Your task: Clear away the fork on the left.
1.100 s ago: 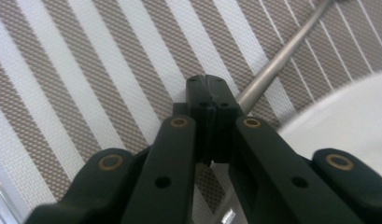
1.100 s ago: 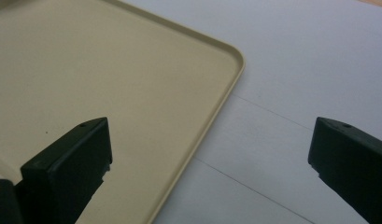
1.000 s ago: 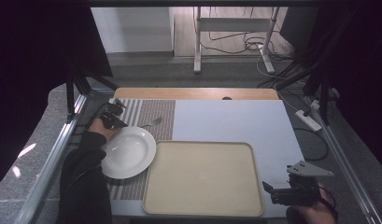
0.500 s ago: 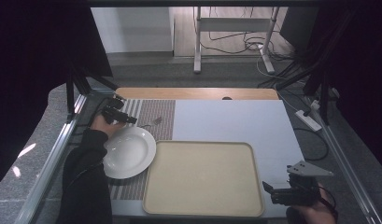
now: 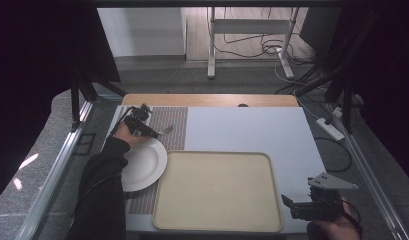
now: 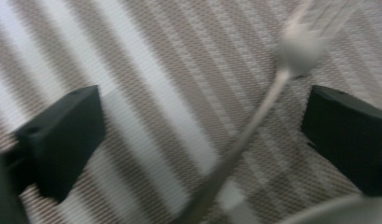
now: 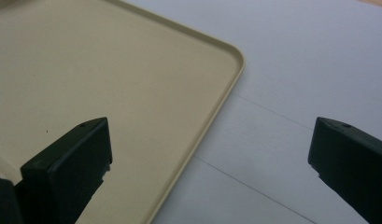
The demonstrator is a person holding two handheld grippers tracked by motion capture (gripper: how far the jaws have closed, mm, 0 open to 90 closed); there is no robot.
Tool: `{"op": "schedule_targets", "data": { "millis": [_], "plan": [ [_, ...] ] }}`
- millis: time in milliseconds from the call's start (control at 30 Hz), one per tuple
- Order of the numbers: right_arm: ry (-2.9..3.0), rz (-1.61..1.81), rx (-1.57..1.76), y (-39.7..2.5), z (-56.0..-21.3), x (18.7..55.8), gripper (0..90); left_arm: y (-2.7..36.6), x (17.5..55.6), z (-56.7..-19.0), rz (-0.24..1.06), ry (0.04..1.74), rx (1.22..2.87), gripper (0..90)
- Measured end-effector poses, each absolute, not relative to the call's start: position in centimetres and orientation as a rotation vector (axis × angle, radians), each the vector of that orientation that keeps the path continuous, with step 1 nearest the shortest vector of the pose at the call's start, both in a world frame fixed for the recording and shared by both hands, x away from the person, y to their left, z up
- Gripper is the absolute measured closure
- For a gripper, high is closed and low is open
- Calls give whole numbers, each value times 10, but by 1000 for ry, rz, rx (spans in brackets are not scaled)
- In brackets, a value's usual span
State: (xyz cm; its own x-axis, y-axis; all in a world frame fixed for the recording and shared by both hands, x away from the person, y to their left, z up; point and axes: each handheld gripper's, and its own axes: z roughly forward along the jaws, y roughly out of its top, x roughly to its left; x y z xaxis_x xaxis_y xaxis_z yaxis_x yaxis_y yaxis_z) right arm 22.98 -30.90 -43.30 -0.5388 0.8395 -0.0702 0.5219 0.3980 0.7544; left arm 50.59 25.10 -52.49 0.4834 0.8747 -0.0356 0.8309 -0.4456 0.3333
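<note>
Your silver fork [image 6: 268,98] lies flat on the striped brown-and-white placemat [image 5: 168,120], tines toward two o'clock in the left gripper view, handle toward seven. The white plate [image 5: 142,162] rests on the mat at the fork's six o'clock.

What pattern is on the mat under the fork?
The placemat has woven brown and white stripes, clearest in the left gripper view, under the fork.

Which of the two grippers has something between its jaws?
The left gripper: its open jaws straddle a fork on the striped mat. The right gripper holds nothing, over the tray's corner.
</note>
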Motion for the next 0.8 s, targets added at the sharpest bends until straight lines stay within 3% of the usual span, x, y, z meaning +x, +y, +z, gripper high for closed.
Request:
{"op": "schedule_targets", "data": {
  "millis": [133,267,367,467,800],
  "plan": [
    [2217,964,1165,-309,-433,230,3,262,502,-522,206,1414,2392,239],
    [2218,963,1163,-309,-433,230,3,275,497,-520,209,1378,2370,527],
    [2220,962,1162,-309,-433,230,3,280,494,-519,210,1360,2381,793],
    [2219,962,1161,-308,-433,230,3,280,493,-519,192,1332,2406,838],
    [2215,966,1164,-309,-433,229,3,313,483,-502,248,1416,2326,842]
  ]
}}
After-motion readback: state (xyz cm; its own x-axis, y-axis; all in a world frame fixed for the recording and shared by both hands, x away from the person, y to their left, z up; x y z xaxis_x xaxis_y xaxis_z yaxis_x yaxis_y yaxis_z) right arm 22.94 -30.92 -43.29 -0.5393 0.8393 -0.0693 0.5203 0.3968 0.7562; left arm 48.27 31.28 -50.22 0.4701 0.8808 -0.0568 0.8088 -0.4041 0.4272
